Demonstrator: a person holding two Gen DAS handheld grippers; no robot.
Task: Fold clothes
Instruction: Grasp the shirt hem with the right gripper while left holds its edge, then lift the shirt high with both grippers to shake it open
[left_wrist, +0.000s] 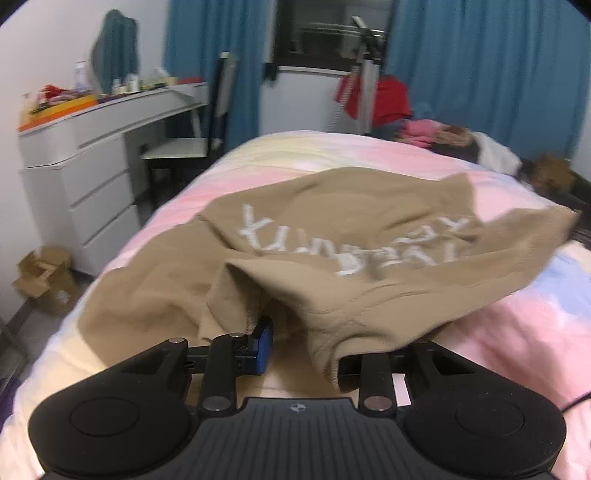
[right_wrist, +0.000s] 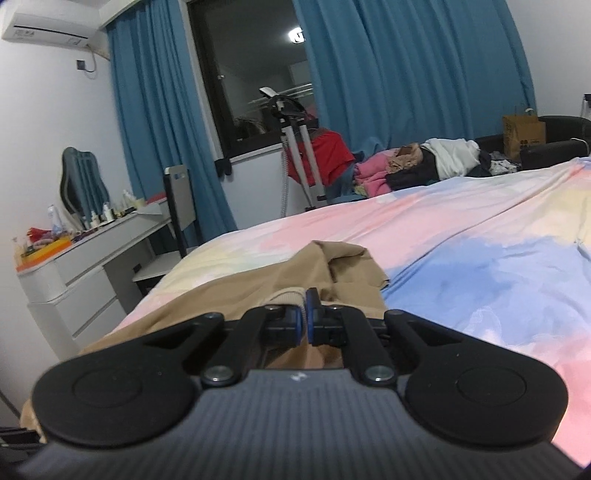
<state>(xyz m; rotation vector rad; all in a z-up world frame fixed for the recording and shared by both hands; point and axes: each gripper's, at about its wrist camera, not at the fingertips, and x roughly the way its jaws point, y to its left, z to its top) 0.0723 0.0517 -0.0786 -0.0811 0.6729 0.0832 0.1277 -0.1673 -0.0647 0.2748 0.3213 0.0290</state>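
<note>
A tan sweatshirt (left_wrist: 332, 206) with white lettering lies rumpled on the pastel bed cover (left_wrist: 517, 332). In the left wrist view, my left gripper (left_wrist: 304, 354) is open. Its left blue pad (left_wrist: 264, 343) is bare, and a fold of the sweatshirt drapes over the right finger and hides it. In the right wrist view, my right gripper (right_wrist: 304, 317) is shut on a ribbed edge of the tan sweatshirt (right_wrist: 332, 266), which bunches ahead of the fingers on the bed cover (right_wrist: 480, 258).
A white dresser (left_wrist: 92, 155) with clutter on top, a chair (left_wrist: 192, 147) and a cardboard box (left_wrist: 44, 280) stand left of the bed. At the far end are a pile of clothes (left_wrist: 443, 136), a metal stand (left_wrist: 369, 74) and blue curtains.
</note>
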